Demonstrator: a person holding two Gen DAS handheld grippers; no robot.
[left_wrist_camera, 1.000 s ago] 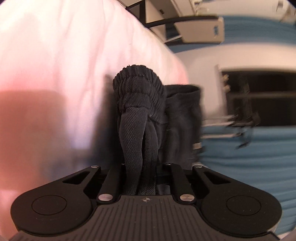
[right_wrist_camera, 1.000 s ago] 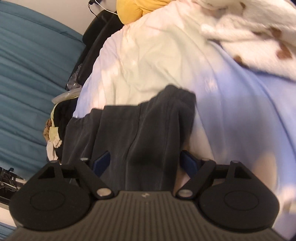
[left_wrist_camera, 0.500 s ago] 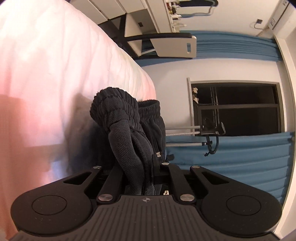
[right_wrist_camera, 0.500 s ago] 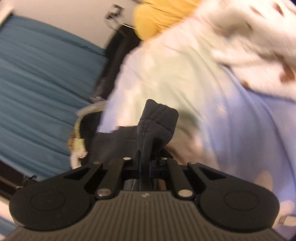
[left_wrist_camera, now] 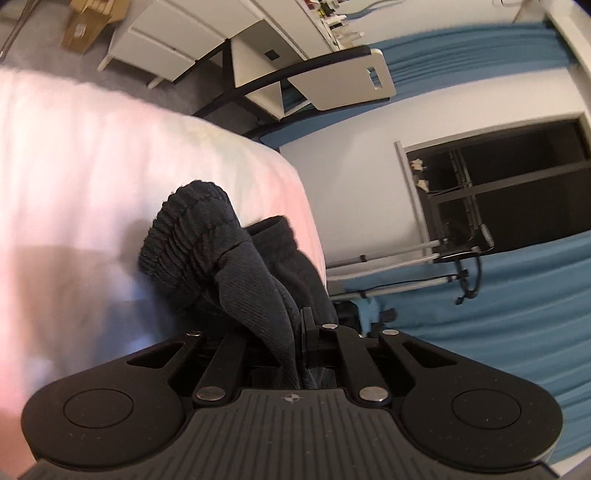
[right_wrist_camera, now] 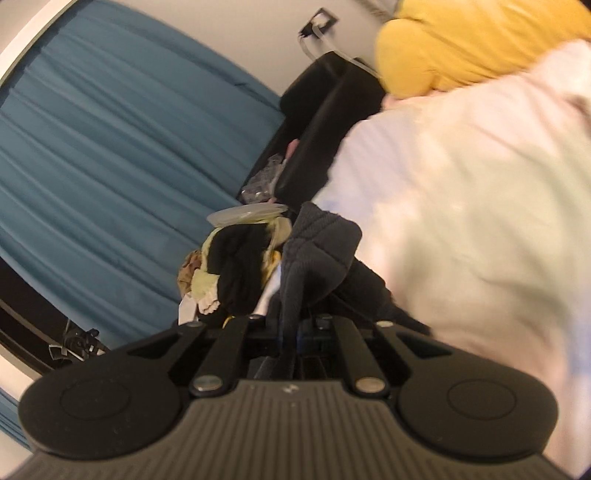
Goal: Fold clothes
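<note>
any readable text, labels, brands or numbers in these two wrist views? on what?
No readable text in either view.
Left gripper, shut on the dark garment: only a small cross-shaped emblem on its body, no letters.
Right gripper: a similar small mark, too blurred to read.
Cardboard box on the floor: no print that can be made out.

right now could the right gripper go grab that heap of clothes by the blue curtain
Probably not: the right gripper has its jaws shut on the dark garment, so it must let go first. The clothes heap itself lies unobstructed.
</note>
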